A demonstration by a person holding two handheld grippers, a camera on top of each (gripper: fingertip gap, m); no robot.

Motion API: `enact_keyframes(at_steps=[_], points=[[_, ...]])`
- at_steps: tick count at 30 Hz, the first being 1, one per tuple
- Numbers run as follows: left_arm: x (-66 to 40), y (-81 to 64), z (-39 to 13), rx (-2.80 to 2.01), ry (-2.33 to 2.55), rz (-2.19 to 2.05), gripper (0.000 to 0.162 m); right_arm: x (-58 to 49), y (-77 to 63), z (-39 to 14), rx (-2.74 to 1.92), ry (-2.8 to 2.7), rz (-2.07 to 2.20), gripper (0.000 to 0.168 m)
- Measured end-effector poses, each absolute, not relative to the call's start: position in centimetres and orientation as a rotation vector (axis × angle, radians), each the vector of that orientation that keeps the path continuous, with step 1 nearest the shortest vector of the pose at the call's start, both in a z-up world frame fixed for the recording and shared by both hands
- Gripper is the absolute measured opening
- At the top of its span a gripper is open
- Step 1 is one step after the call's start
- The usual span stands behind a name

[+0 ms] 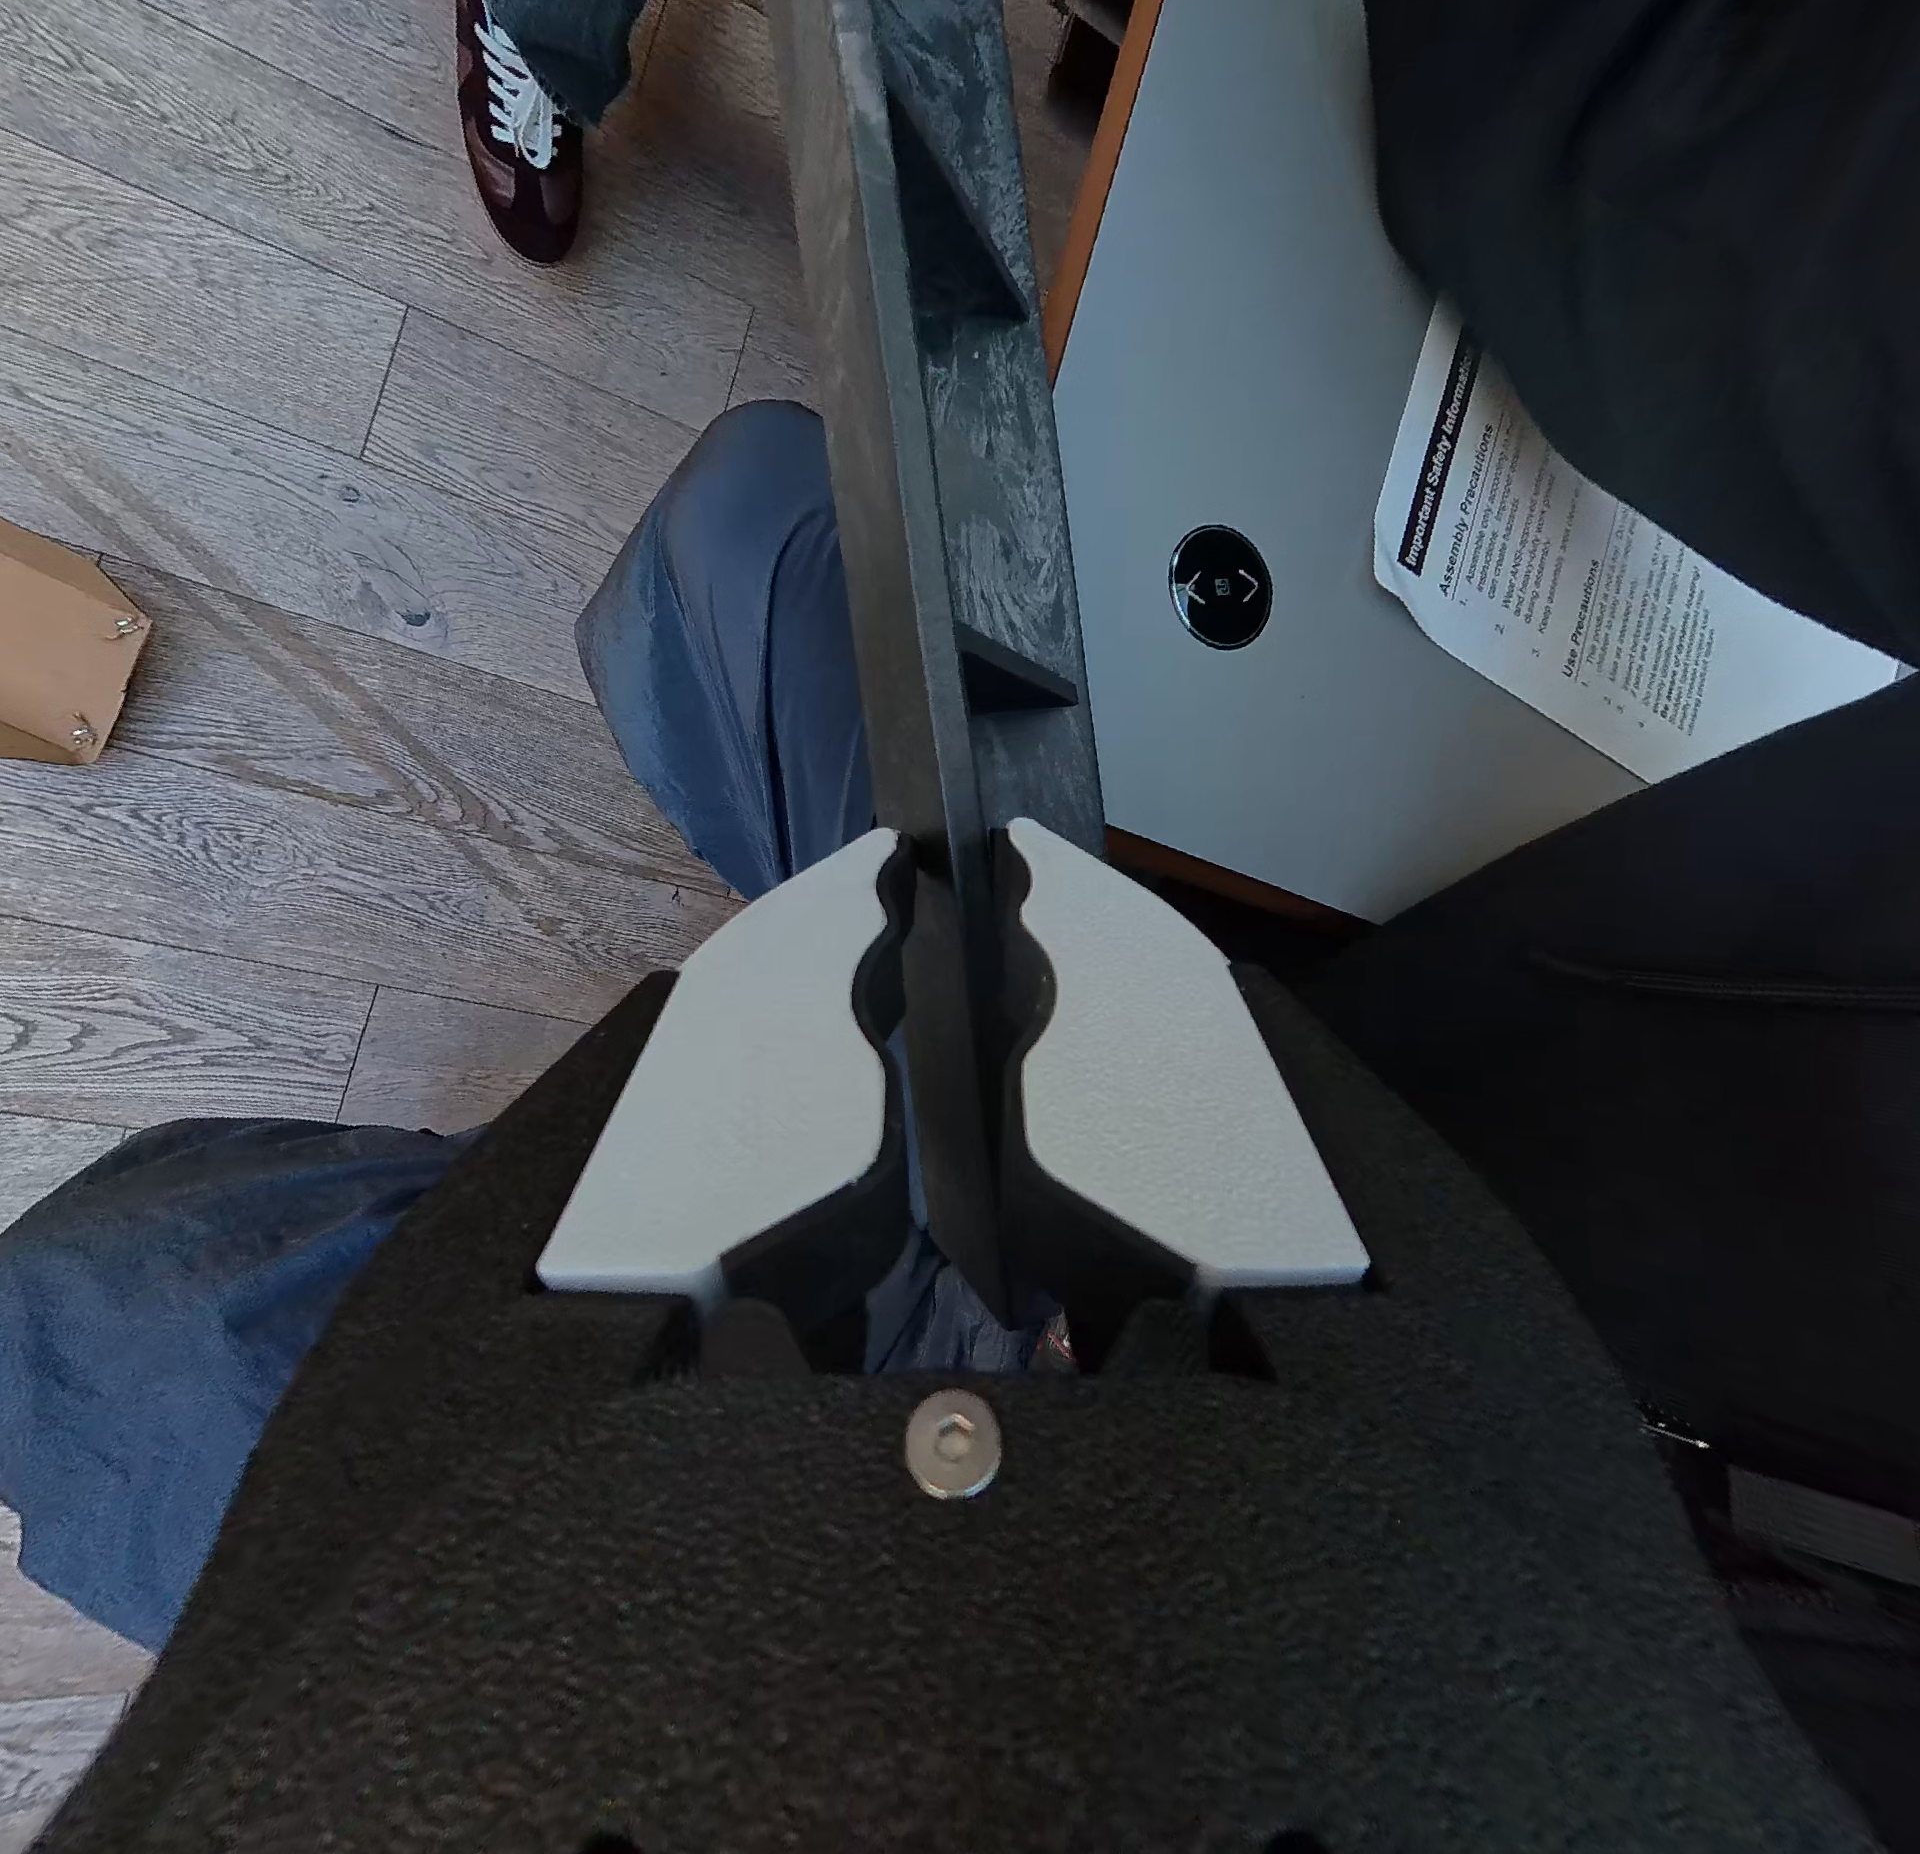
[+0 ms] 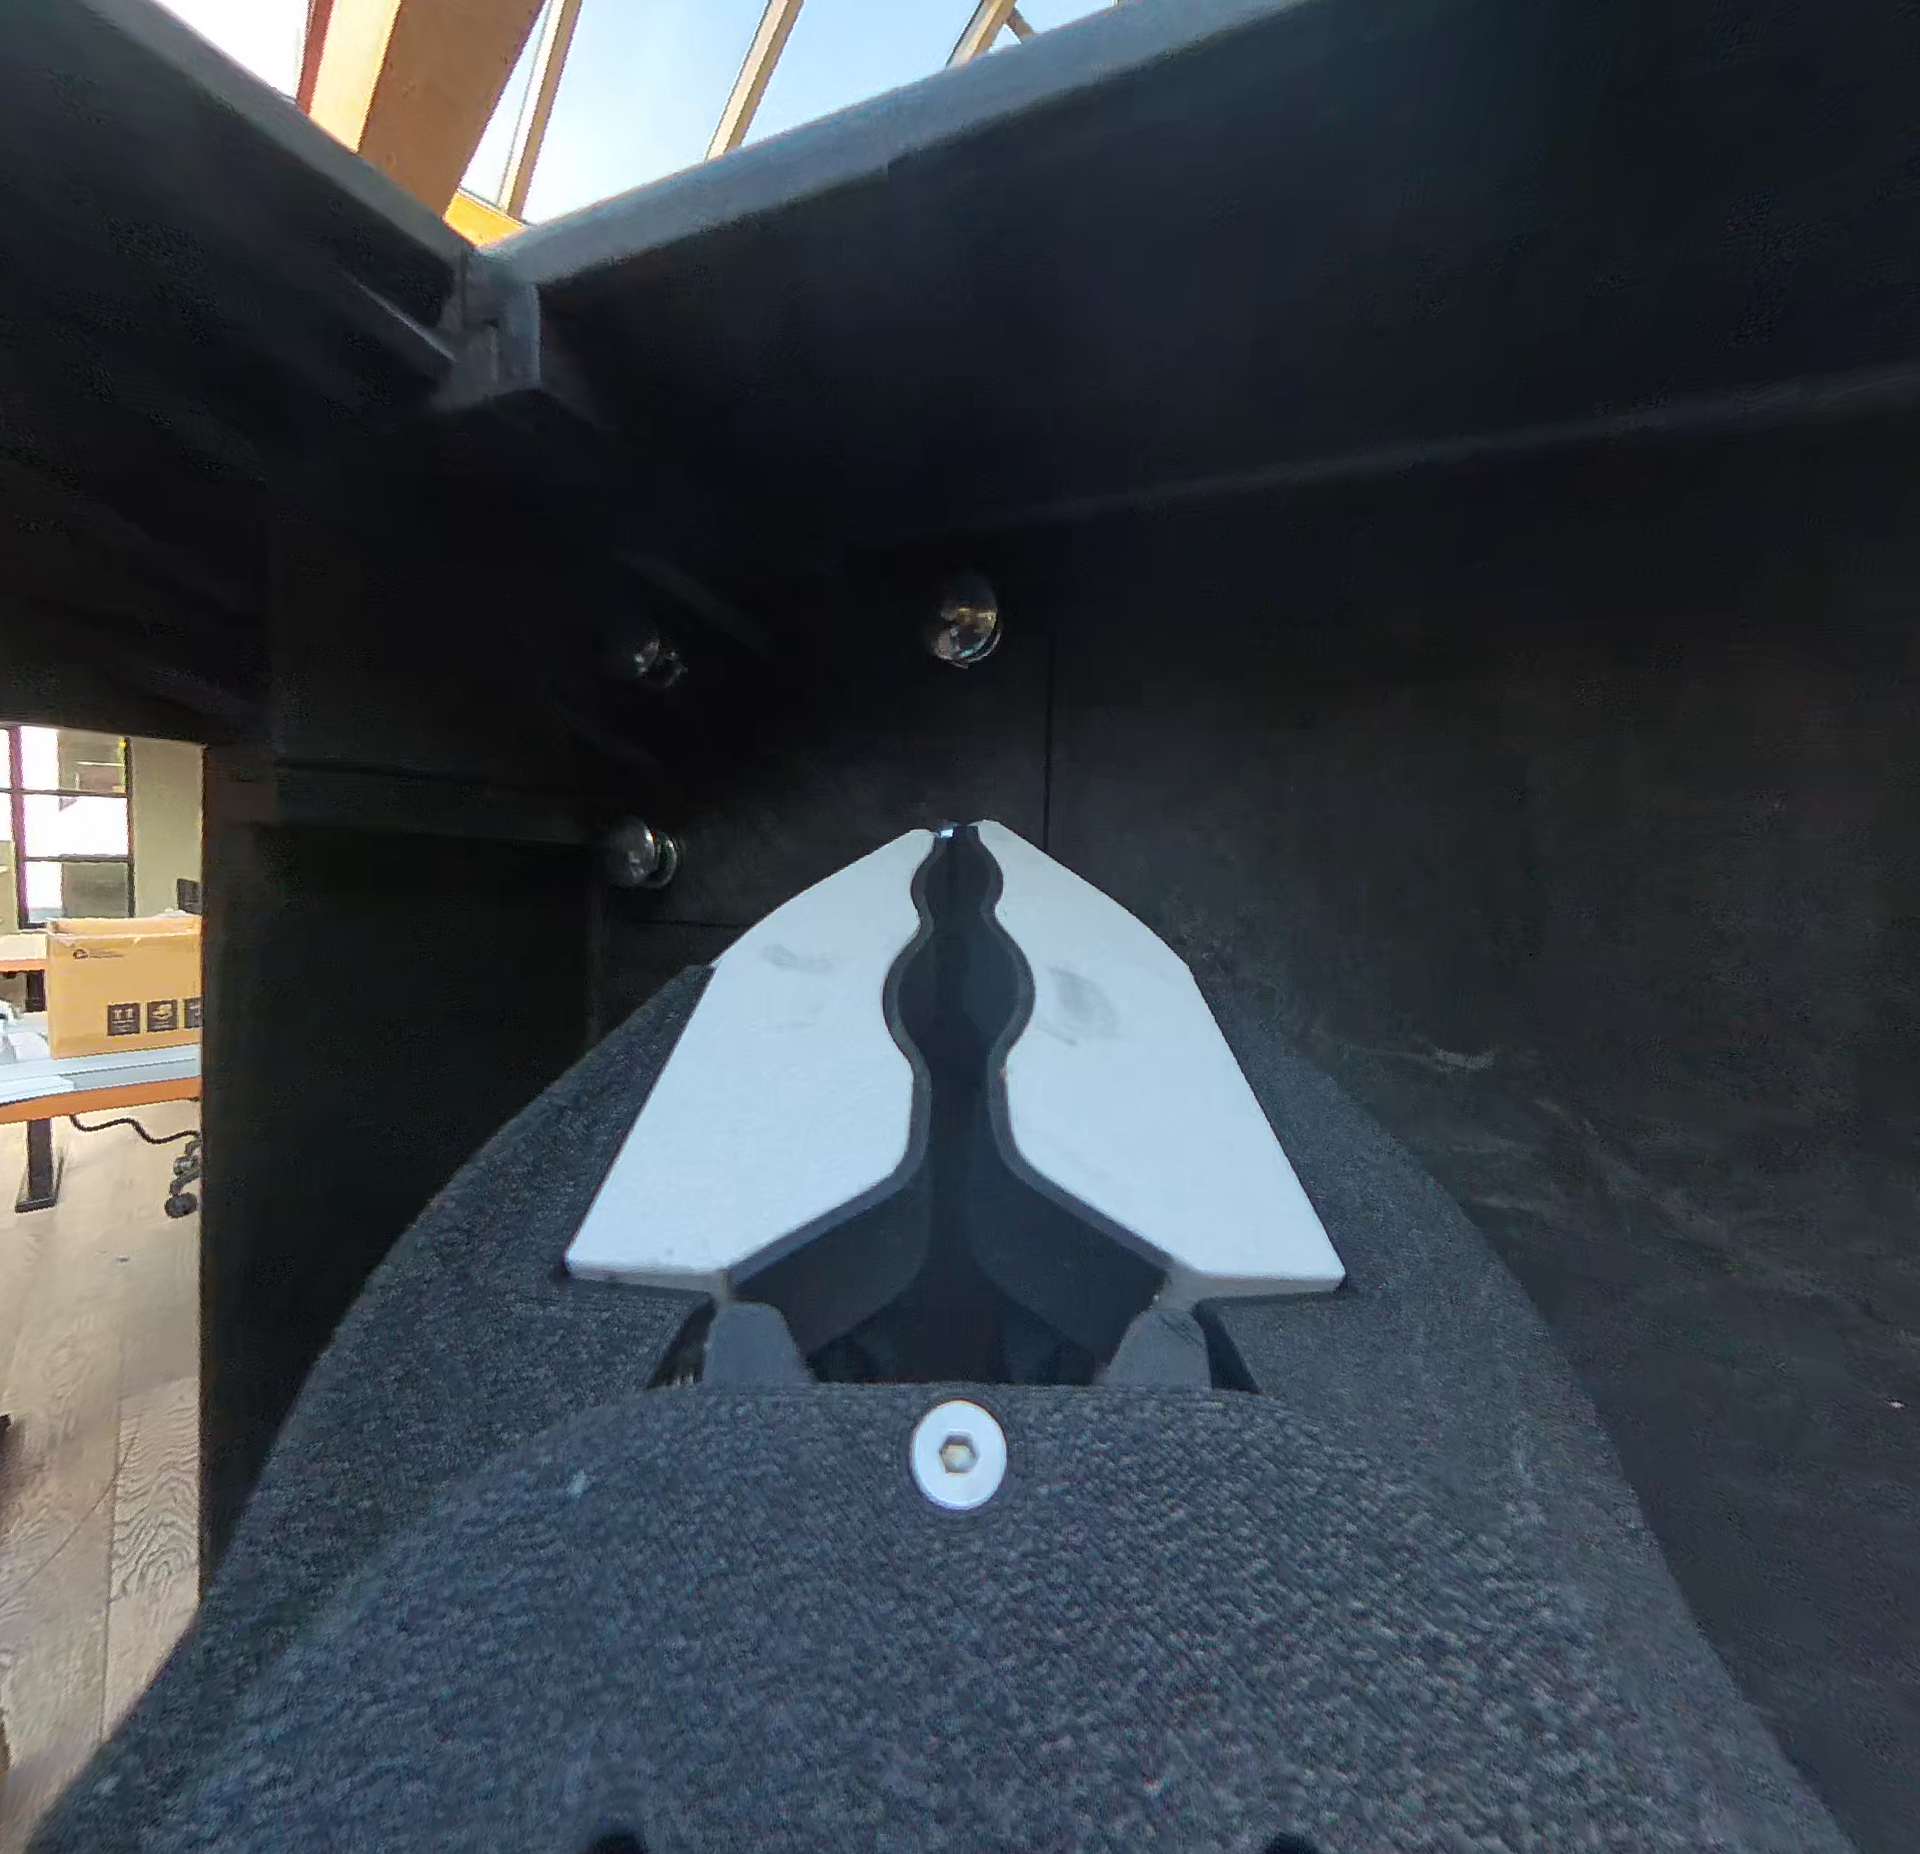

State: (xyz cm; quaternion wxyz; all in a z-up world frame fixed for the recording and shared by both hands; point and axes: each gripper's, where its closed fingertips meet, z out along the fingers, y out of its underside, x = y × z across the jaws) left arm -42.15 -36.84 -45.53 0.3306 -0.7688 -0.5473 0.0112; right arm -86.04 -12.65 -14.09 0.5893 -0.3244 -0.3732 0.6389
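Left gripper (image 1: 951, 840) first: its pale fingers (image 1: 769, 1056) are pinching the near edge of a dark panel (image 1: 935, 402), which stands on edge and runs straight away from the camera. Small triangular ribs (image 1: 1013, 677) stick out of the panel's right face. Left of the panel are a blue trouser leg (image 1: 727, 641), the wood floor (image 1: 260, 350), a maroon shoe (image 1: 525, 163) well beyond, and a cardboard corner (image 1: 52, 651) far off. Right of the panel sits the grey desk (image 1: 1195, 402) with its orange rim, a round black control (image 1: 1221, 586) set in the top and a printed sheet (image 1: 1558, 578) farther right, half under dark clothing (image 1: 1662, 194). The bite looks shallow to me, thin edge only, so an even squeeze and a level wrist would stop the long panel from swinging. Over to the right gripper (image 2: 956, 832): fingers pressed almost together, tips right up against a black wall (image 2: 1351, 661), and they seem to nip a small bright piece (image 2: 945, 826). Too small to say what it is. Three shiny bolt heads show on that wall, one (image 2: 961, 620) above the tips and two (image 2: 642, 653) (image 2: 639, 854) off to the left. Whether this wall belongs with the dark panel, I cannot tell. My read: keep the tips square to the wall, since a tilt could let so small a piece slip. Timber beams (image 2: 457, 48) and sky show overhead.
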Motion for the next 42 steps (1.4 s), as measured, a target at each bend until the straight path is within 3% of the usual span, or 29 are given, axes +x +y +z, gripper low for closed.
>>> enact_keyframes(at_steps=[42], points=[[-42.3,-36.9,-45.5,-1.969,-1.440,0.020,0.015,-84.7,-17.8,-14.2,-0.463,-0.866,1.397,0.000]])
